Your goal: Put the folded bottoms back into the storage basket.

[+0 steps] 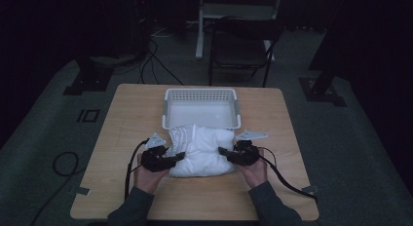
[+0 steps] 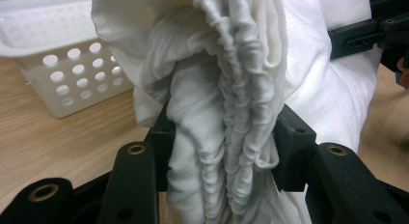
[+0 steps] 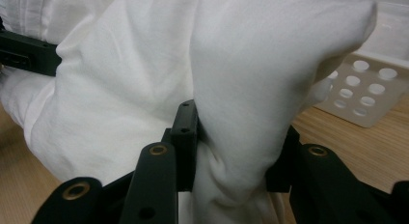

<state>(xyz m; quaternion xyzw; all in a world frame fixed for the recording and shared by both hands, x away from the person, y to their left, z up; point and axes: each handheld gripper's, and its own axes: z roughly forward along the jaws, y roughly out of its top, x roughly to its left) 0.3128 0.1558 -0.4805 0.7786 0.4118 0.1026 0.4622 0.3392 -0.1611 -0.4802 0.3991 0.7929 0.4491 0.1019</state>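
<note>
A bunched white cloth (image 1: 203,150) lies on the wooden table (image 1: 195,201) just in front of a white perforated basket (image 1: 201,94). My left gripper (image 1: 176,158) is shut on the cloth's left side; in the left gripper view its jaws pinch a gathered, ruched fold of the cloth (image 2: 222,113). On the right side my right gripper (image 1: 225,152) is shut on the cloth too, squeezing a smooth fold of the cloth (image 3: 231,118) between its jaws. Each gripper view also shows the other gripper's black jaw at the far side of the cloth.
The basket (image 2: 58,64) stands close behind the cloth, its rear toward the far table edge; the basket (image 3: 366,93) looks empty. A dark chair (image 1: 241,46) stands beyond the table. Bare wood lies in front of the hands and at both sides.
</note>
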